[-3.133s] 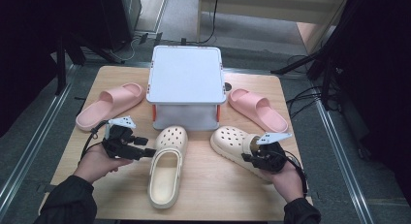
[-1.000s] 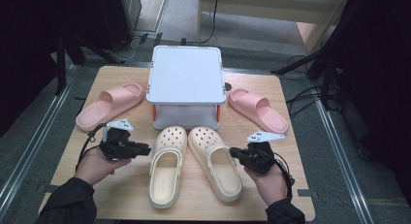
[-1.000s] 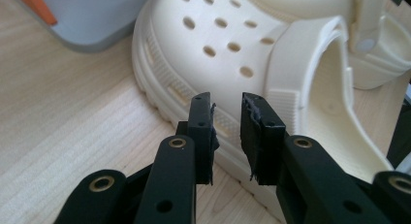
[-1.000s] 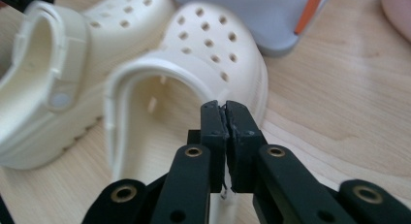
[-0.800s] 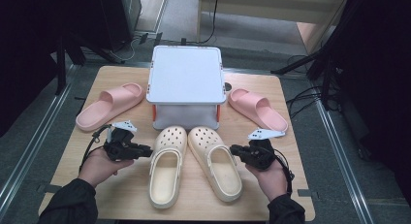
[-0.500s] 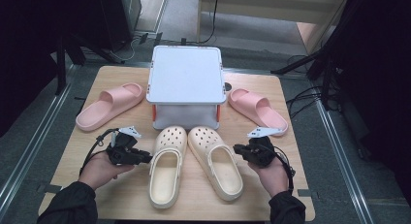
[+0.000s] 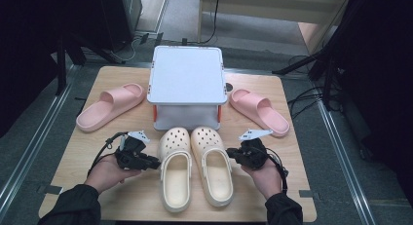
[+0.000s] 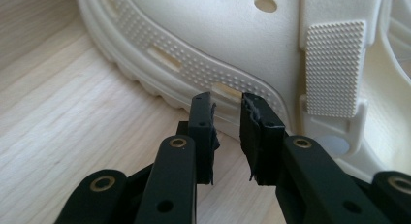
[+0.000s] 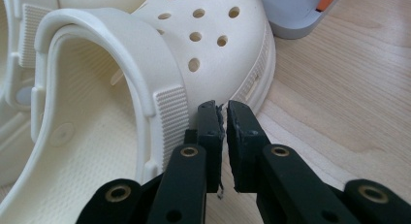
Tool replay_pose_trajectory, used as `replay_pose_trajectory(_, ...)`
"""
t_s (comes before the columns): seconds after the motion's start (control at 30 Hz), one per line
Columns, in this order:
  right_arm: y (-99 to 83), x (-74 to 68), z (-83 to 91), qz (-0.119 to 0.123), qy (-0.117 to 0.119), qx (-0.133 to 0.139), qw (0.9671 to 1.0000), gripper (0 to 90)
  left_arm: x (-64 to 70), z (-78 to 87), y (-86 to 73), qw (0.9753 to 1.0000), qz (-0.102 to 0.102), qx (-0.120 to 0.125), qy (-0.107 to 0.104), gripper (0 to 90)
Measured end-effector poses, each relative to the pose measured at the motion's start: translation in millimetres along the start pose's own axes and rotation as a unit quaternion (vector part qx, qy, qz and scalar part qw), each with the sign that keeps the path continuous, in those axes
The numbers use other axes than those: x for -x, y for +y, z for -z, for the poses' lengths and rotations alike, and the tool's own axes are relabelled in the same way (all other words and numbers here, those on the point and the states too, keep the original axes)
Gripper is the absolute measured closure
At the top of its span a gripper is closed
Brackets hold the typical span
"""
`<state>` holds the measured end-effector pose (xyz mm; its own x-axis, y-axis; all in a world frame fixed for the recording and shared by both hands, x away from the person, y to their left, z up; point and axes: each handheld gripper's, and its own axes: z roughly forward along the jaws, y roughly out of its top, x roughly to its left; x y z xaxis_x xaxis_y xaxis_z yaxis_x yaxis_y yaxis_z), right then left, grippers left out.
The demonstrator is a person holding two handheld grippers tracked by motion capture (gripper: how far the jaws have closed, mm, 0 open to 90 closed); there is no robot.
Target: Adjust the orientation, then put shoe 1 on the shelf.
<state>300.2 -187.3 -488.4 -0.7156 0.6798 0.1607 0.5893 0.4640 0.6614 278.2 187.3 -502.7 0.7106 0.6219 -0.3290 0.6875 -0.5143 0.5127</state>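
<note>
Two cream clogs lie side by side at the table's front middle, toes toward the box: the left clog (image 7: 174,174) and the right clog (image 7: 213,166). My left gripper (image 7: 155,162) lies at the left clog's outer side. In the left gripper view its fingertips (image 8: 227,100) stand a little apart with nothing between them, right at the clog's ribbed sole edge (image 8: 194,71). My right gripper (image 7: 230,154) sits beside the right clog's outer side. In the right gripper view its jaws (image 9: 222,107) are nearly together and hold nothing, close to the clog's strap (image 9: 169,112).
A white lidded box (image 7: 186,79) stands behind the clogs. A pink slide (image 7: 109,107) lies to its left and another pink slide (image 7: 259,110) to its right. The table's edges (image 7: 292,205) are near both forearms.
The right clog, earlier angled off to the right in my right gripper, now lies straight beside the left clog and is let go. My left gripper has slid right up to the left clog.
</note>
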Motion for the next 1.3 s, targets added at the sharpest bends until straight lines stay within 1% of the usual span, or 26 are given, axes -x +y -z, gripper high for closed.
replay_pose_trajectory(0.07,-0.3,-0.2,-1.4,-0.002,0.002,0.0,1.0,84.1,4.3,-3.5,1.8,1.0,-0.004,0.0,-0.004,74.5)
replay_pose_trajectory(0.17,0.2,-3.1,-5.7,0.006,0.001,0.001,1.0,83.7,6.9,-8.1,5.4,0.9999,-0.006,-0.002,-0.013,73.3)
replay_pose_trajectory(0.2,0.4,-3.4,-5.7,0.008,-0.002,0.002,1.0,83.7,5.2,-7.9,5.3,0.9999,-0.006,-0.003,-0.016,73.3)
replay_pose_trajectory(0.23,0.5,-2.8,-5.6,0.006,-0.002,0.004,1.0,83.7,4.2,-7.8,5.0,0.9998,0.0,-0.001,-0.018,72.9)
replay_pose_trajectory(0.27,0.4,-2.1,-5.5,0.001,0.001,0.003,1.0,83.0,3.4,-7.5,4.6,0.9998,0.0,-0.001,-0.019,72.4)
replay_pose_trajectory(0.33,0.3,-1.0,-5.2,0.003,-0.001,0.004,1.0,81.3,3.3,-6.9,4.4,0.9999,-0.001,0.0,-0.017,71.7)
replay_pose_trajectory(0.4,0.9,0.7,-1.8,-0.008,0.001,0.014,0.9999,80.4,2.9,-1.4,4.8,0.9999,-0.004,0.012,-0.009,71.6)
replay_pose_trajectory(0.43,2.2,0.4,5.2,-0.019,0.004,0.03,0.9993,79.7,2.0,4.1,5.0,0.9993,-0.004,0.034,-0.015,71.7)
replay_pose_trajectory(0.47,2.2,0.4,5.2,-0.019,0.004,0.03,0.9993,79.7,1.6,7.1,5.1,0.9988,-0.003,0.045,-0.017,71.7)
replay_pose_trajectory(0.5,3.2,-1.9,12.4,-0.033,0.005,0.044,0.9985,77.0,0.6,12.0,4.7,0.9978,-0.008,0.061,-0.025,71.7)
replay_pose_trajectory(0.57,4.7,-5.4,20.2,-0.054,0.015,0.055,0.9969,73.3,1.2,13.7,5.2,0.9979,-0.014,0.06,-0.02,71.9)
replay_pose_trajectory(0.6,4.7,-5.4,20.2,-0.054,0.015,0.055,0.9969,73.3,1.2,13.7,5.2,0.9979,-0.014,0.06,-0.02,72.1)
replay_pose_trajectory(0.67,7.0,-10.0,27.3,-0.074,0.035,0.068,0.9943,71.4,1.2,16.3,7.1,0.9975,-0.014,0.067,-0.016,72.0)
replay_pose_trajectory(0.7,8.2,-16.3,31.4,-0.071,0.043,0.074,0.9938,70.3,0.8,19.3,9.7,0.9974,-0.013,0.07,-0.013,69.3)
replay_pose_trajectory(0.73,8.4,-18.9,32.0,-0.066,0.042,0.076,0.994,69.8,0.4,20.8,11.3,0.9975,-0.009,0.069,-0.012,67.1)
replay_pose_trajectory(0.77,8.6,-22.5,32.8,-0.062,0.043,0.074,0.9944,69.2,0.6,22.0,12.9,0.9976,-0.005,0.068,-0.012,66.8)
replay_pose_trajectory(0.8,8.6,-25.7,32.9,-0.058,0.045,0.073,0.9946,68.2,0.9,23.8,14.4,0.9977,-0.009,0.067,-0.007,67.0)
replay_pose_trajectory(0.83,8.6,-25.7,32.9,-0.058,0.045,0.073,0.9946,68.2,0.9,23.8,14.4,0.9977,-0.009,0.067,-0.007,69.0)
replay_pose_trajectory(0.87,7.7,-34.0,32.9,-0.052,0.047,0.069,0.9952,67.6,1.1,28.6,17.5,0.9975,-0.009,0.07,-0.006,70.4)
replay_pose_trajectory(0.93,6.0,-40.9,33.1,-0.043,0.049,0.066,0.9957,67.5,1.4,34.1,20.6,0.9971,-0.007,0.076,-0.005,73.1)
replay_pose_trajectory(1.0,5.0,-44.7,32.8,-0.041,0.052,0.065,0.9957,66.7,1.4,36.6,22.1,0.9967,-0.005,0.081,-0.004,74.8)
replay_pose_trajectory(1.03,3.2,-50.9,31.5,-0.043,0.06,0.062,0.9954,65.3,0.5,41.9,25.8,0.9962,-0.002,0.088,-0.004,75.9)
replay_pose_trajectory(1.07,2.6,-53.7,30.7,-0.043,0.061,0.057,0.9955,64.7,0.5,41.9,25.8,0.9962,-0.002,0.088,-0.004,76.6)
replay_pose_trajectory(1.1,2.1,-57.1,29.7,-0.04,0.064,0.055,0.9956,64.5,0.2,46.8,30.3,0.9959,-0.004,0.09,-0.002,76.9)
replay_pose_trajectory(1.2,1.0,-63.2,27.8,-0.028,0.067,0.052,0.996,63.9,-0.5,53.7,38.2,0.9956,-0.007,0.094,-0.001,78.4)
replay_pose_trajectory(1.3,0.4,-68.0,26.0,-0.023,0.071,0.047,0.9961,64.9,-1.4,59.1,46.1,0.9949,-0.012,0.1,0.002,80.1)
